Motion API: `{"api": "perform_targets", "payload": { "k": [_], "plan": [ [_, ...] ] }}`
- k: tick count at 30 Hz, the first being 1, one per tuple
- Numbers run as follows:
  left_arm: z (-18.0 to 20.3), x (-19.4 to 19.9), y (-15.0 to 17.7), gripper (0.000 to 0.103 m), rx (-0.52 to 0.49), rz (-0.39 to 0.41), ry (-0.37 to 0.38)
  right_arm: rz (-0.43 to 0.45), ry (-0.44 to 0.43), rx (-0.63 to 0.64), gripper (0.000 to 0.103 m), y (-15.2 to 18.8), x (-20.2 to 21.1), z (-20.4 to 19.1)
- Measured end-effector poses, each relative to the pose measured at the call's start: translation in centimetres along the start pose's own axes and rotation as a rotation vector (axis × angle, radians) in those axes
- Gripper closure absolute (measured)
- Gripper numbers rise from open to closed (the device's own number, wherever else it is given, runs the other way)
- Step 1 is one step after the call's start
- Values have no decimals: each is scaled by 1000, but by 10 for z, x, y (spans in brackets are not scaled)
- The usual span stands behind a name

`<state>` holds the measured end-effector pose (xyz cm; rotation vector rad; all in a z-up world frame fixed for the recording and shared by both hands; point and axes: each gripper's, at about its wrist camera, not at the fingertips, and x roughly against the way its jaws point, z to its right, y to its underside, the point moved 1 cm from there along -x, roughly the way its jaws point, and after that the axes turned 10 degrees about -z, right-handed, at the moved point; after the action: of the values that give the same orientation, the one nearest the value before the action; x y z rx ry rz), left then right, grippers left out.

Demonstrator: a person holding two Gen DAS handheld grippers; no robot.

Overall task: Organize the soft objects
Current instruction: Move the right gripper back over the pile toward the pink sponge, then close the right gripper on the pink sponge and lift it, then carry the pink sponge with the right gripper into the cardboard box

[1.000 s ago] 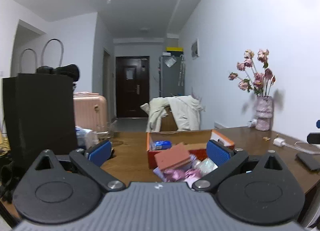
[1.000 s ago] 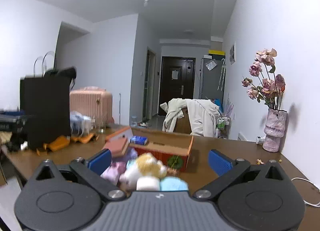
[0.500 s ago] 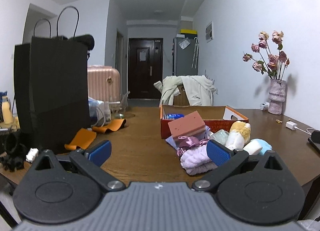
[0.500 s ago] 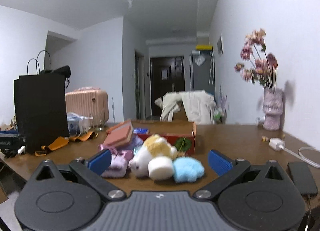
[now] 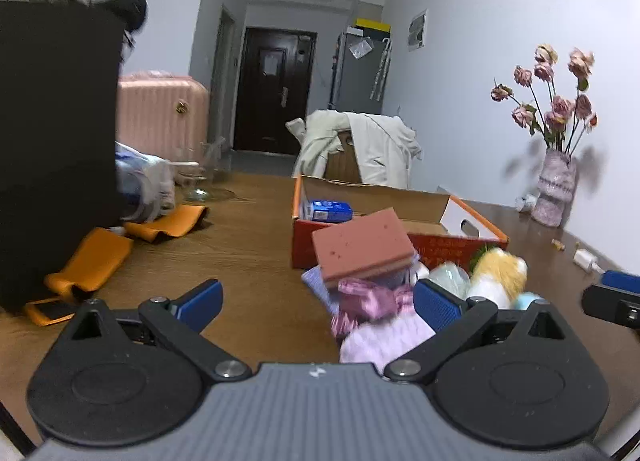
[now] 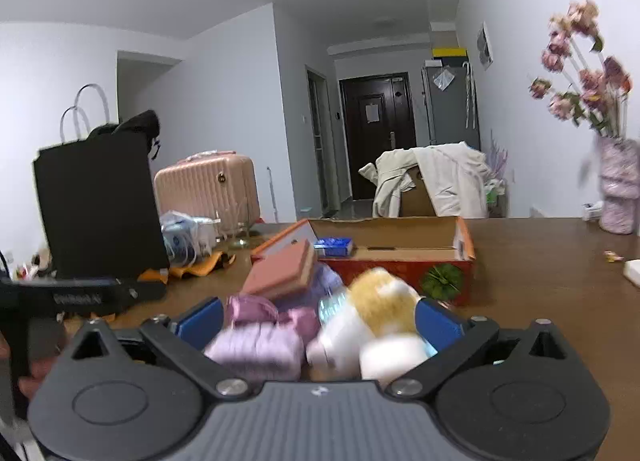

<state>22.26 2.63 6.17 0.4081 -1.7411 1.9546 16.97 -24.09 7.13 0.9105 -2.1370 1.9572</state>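
Toys point(image 6: 376, 321) lie in a pile just in front of the box point(image 6: 400, 261). Both claws, left point(image 5: 316, 301) and right point(image 6: 316, 321), are wide and hold nothing. Bare table point(image 5: 248, 245) lies left.

White walls point(image 5: 480, 41), dark door point(image 5: 276, 93)
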Motion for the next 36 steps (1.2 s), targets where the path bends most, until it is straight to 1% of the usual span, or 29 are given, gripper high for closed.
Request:
{"api": "perform_targets", "payload": {
  "k": [1, 3, 4, 6, 7, 8, 9, 11, 13, 15, 16, 17, 19, 22, 25, 29, 33, 36],
  "plan": [
    [-4, -11, -6, 0, 13, -4, 10, -8, -8, -18, 3, -9, -15, 2],
    [-12, -41, -18, 0, 37, -34, 25, -19, -22, -43, 14, -23, -43, 4],
    [-14, -54, -23, 2, 48, -52, 33, -34, -31, -46, 17, -29, -59, 5],
    [-22, -82, -31, 12, 80, -91, 89, -77, -50, -43, 38, -41, -95, 4],
    [-25, -93, -33, 22, 95, -109, 117, -91, -56, -43, 42, -44, -110, 3],
    [-28, -104, -35, 27, 112, -133, 144, -102, -60, -45, 45, -47, -124, 3],
    [-31, -117, -38, 29, 131, -156, 174, -111, -62, -50, 47, -49, -136, 3],
    [-36, -137, -41, 35, 170, -192, 211, -118, -75, -71, 48, -54, -159, 5],
    [-41, -153, -42, 43, 209, -226, 257, -119, -74, -71, 55, -56, -176, 4],
    [-48, -162, -43, 49, 254, -245, 331, -130, -63, -56, 63, -57, -191, 3],
    [-50, -164, -43, 56, 266, -254, 362, -137, -70, -53, 65, -57, -196, 2],
    [-52, -167, -44, 61, 274, -261, 388, -148, -81, -50, 73, -57, -200, 2],
    [-54, -167, -44, 61, 289, -267, 392, -151, -92, -45, 74, -57, -205, -1],
    [-52, -153, -47, 62, 273, -236, 375, -143, -110, -61, 75, -60, -201, -5],
    [-43, -124, -55, 62, 234, -185, 372, -97, -124, -53, 75, -65, -177, -11],
    [-23, -75, -59, 62, 170, -133, 372, -40, -135, -37, 75, -67, -131, -17],
    [3, -26, -45, 62, 113, -94, 375, 0, -132, -41, 75, -56, -75, -19],
    [22, 2, -30, 62, 89, -89, 396, 21, -118, -53, 75, -43, -39, -17]
  ]
}}
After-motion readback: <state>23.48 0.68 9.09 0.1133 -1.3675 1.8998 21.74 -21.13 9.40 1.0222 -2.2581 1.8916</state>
